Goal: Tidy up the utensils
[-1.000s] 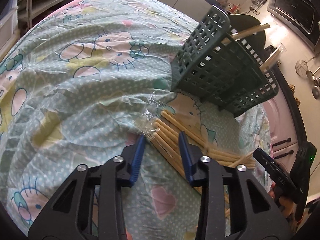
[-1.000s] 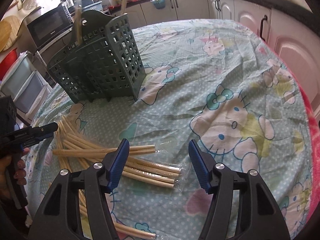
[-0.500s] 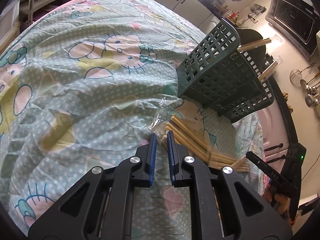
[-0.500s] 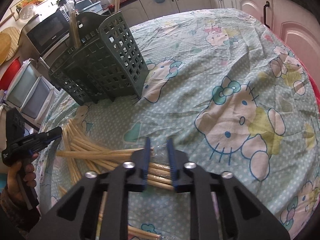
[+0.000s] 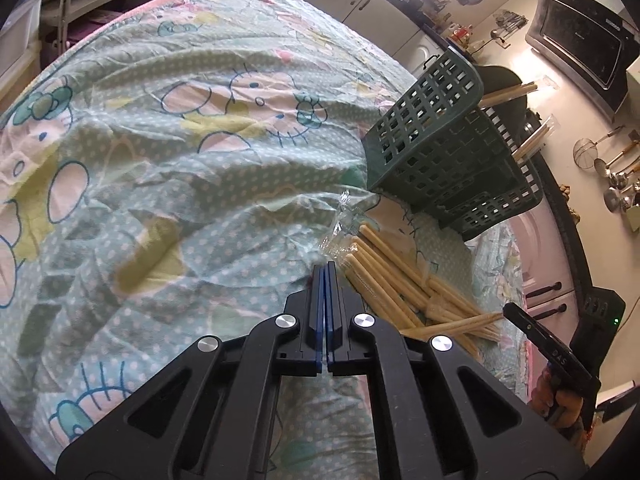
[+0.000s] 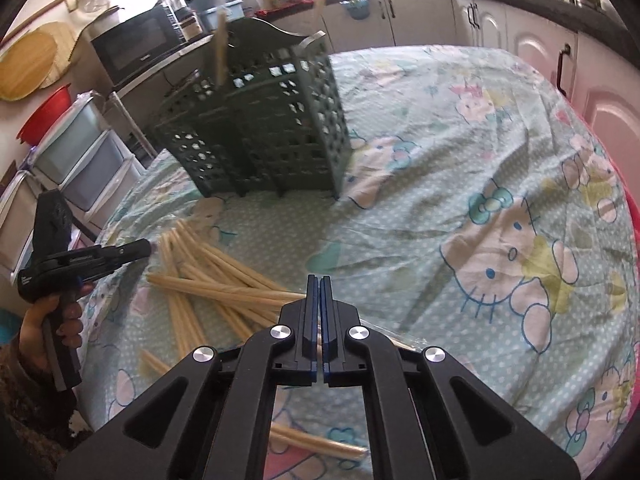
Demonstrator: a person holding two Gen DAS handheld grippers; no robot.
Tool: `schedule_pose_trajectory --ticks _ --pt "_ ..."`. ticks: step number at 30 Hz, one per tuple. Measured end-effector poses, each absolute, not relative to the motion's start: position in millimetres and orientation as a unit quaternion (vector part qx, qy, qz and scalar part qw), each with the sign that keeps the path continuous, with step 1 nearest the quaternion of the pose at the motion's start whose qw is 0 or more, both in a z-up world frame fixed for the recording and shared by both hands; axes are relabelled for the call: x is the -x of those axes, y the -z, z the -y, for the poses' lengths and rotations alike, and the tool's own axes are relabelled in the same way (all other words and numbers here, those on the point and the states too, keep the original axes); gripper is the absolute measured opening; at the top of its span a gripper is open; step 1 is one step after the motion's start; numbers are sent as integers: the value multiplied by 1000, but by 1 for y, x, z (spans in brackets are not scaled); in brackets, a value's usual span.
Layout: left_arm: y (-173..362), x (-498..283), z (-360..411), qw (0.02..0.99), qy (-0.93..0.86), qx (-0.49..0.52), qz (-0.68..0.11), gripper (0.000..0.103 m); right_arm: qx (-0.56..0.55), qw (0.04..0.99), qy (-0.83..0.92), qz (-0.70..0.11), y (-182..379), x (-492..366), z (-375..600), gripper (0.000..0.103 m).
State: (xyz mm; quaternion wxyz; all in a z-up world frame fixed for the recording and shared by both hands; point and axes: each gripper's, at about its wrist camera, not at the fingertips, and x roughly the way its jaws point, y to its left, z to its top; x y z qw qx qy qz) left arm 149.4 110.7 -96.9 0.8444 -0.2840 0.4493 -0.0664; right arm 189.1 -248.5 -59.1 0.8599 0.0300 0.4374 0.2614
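A pile of pale wrapped chopsticks (image 5: 384, 280) (image 6: 208, 264) lies on the cartoon-cat tablecloth (image 5: 160, 160), in front of a dark green slotted utensil basket (image 5: 440, 152) (image 6: 272, 140). Some chopsticks (image 5: 508, 94) stand in the basket. My left gripper (image 5: 325, 266) (image 6: 146, 247) is shut at the pile's near end, its tips pinching a clear wrapper (image 5: 338, 224). My right gripper (image 6: 319, 278) (image 5: 506, 310) is shut at the pile's other end. A pale wrapped chopstick pair (image 6: 319, 340) shows between its jaws.
One stray chopstick pack (image 6: 320, 442) lies near the table's front edge. A person's hand (image 6: 48, 320) holds the left gripper past the table's left side. Plastic drawers (image 6: 80, 152) and a microwave (image 6: 132, 48) stand beyond the basket, cabinets behind.
Both grippers went from open to shut, the left on the wrapper end and the right on a chopstick pack. The right one has lifted slightly.
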Motion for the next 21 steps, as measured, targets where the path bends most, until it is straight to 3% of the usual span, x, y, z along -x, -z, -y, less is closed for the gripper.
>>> schedule_pose_trajectory --ticks 6,7,9,14,17,18,21 --pt "90 -151 -110 841 86 299 -442 1 -17 871 -269 -411 37 -179 241 1" --pt "90 -153 -109 840 85 298 -445 3 -14 873 -272 -405 32 -177 240 1" --pt "90 -156 -107 839 87 298 -446 20 -8 876 -276 -395 24 -174 238 1" --pt "87 -168 -98 840 81 289 -453 28 4 883 -287 -373 3 -165 232 1" --pt "87 -176 -94 839 66 276 -464 27 7 885 -296 -358 -9 -159 228 1" --pt "87 -179 -92 838 62 271 -469 19 9 886 -299 -353 -14 -158 227 1" --pt "90 -185 -88 837 50 254 -482 8 11 888 -308 -341 -23 -154 224 1"
